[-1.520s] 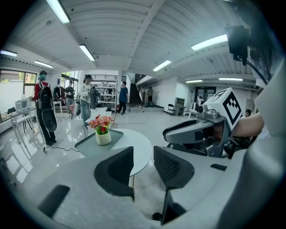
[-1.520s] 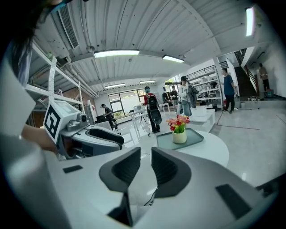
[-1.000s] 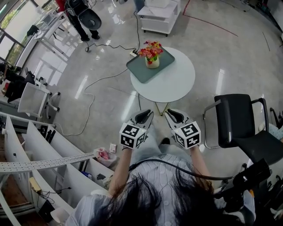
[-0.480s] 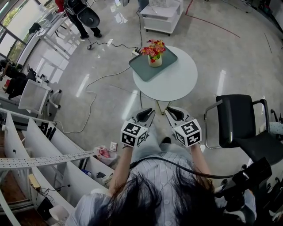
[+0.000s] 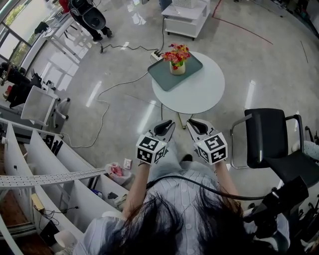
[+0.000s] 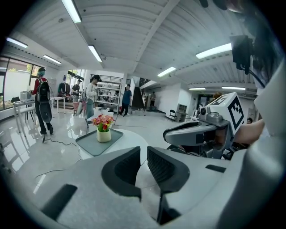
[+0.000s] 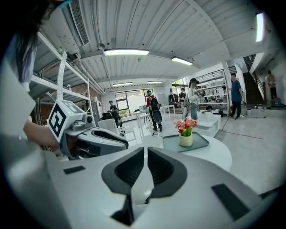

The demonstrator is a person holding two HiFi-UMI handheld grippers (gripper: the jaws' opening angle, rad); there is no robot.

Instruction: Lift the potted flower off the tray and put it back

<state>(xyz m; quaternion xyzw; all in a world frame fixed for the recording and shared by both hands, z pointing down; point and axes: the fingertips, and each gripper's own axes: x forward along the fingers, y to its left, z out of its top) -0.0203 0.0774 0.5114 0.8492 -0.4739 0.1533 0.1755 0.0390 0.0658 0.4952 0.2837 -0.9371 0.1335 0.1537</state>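
The potted flower (image 5: pixel 175 59), pink and red blooms in a cream pot, stands on the grey-green tray (image 5: pixel 164 78) at the far left part of a round white table (image 5: pixel 199 92). Both grippers hang well short of the table, side by side in front of my body. My left gripper (image 5: pixel 166 126) is shut with nothing in it. My right gripper (image 5: pixel 193 125) has just closed its last bit and is shut on nothing. The left gripper view shows the flower (image 6: pixel 103 127) on its tray (image 6: pixel 91 145) far ahead. In the right gripper view the flower (image 7: pixel 185 131) stands ahead to the right.
A black chair (image 5: pixel 271 137) stands right of me, near the table. White shelving (image 5: pixel 50 169) runs along my left. A cable (image 5: pixel 114 89) lies on the glossy floor left of the table. A white cart (image 5: pixel 187 15) and several people stand beyond it.
The table with the flower sits a little higher and further right in the head view. Both grippers keep nearly the same place.
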